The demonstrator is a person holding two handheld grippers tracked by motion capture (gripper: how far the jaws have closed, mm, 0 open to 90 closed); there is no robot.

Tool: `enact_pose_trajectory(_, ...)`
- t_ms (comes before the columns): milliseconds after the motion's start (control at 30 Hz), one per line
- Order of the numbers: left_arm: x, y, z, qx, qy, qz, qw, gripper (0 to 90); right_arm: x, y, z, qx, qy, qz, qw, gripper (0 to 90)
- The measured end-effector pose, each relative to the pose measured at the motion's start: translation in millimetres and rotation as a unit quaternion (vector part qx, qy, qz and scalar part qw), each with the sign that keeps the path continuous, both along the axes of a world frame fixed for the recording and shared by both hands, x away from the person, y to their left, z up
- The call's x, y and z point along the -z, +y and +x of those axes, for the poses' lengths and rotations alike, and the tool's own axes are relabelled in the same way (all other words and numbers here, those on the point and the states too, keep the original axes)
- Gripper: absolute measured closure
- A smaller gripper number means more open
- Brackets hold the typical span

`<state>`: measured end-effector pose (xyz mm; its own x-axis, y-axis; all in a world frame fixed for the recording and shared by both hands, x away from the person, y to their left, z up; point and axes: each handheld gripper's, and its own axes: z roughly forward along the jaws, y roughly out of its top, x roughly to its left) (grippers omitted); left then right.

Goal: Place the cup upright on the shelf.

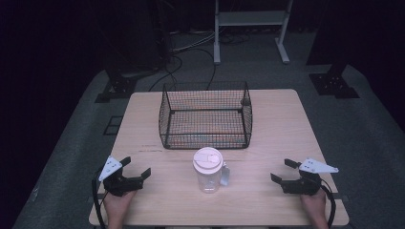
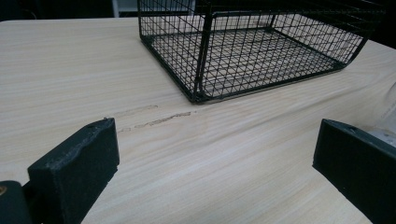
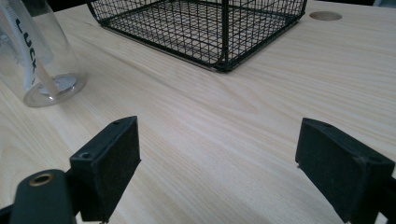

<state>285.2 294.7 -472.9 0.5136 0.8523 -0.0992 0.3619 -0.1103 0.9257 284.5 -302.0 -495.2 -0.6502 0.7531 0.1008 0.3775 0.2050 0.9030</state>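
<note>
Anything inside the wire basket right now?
The wire basket looks empty: through its mesh, both gripper views show just bare floor grid and table wood beneath. The clear lidded cup stands outside, in front of it. The far corners are harder to make out.

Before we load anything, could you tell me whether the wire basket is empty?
Empty: through the wire basket only its bare mesh floor shows; the lidded clear cup stands outside it.

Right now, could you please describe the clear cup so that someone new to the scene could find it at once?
Start at the black wire basket in the middle of the wooden table. Just in front of it, toward the person, stands the clear cup, upright between the two grippers. It is the one see-through thing there, capped with a white lid.
</note>
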Motion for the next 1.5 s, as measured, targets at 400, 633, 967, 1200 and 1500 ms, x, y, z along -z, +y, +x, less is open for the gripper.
enact_pose_trajectory(400, -4.5, -6.4, -3.6, 0.011, -0.018, -0.007, 0.9998, 0.0, -0.2, 0.1, 0.3, -0.003, 0.000, 0.002, 1.0000, 12.8)
enact_pose_trajectory(633, -15.6, -16.1, -2.9, 0.029, -0.031, -0.004, 0.9991, 0.0, 0.0, 0.1, 0.5, -0.002, 0.001, 0.002, 1.0000, 12.8)
enact_pose_trajectory(967, -29.3, -28.7, -3.7, 0.067, -0.047, 0.004, 0.9966, 0.0, 0.0, 0.6, 0.3, 0.000, 0.001, 0.000, 1.0000, 12.8)
enact_pose_trajectory(1200, -42.8, -31.1, -5.9, 0.092, -0.060, -0.003, 0.9939, 0.0, 0.0, 0.6, 0.3, 0.000, 0.001, 0.000, 1.0000, 12.9)
enact_pose_trajectory(1500, -53.1, -41.5, -5.6, 0.124, -0.057, -0.003, 0.9906, 0.0, -0.1, 1.2, 0.0, -0.002, 0.000, -0.003, 1.0000, 12.8)
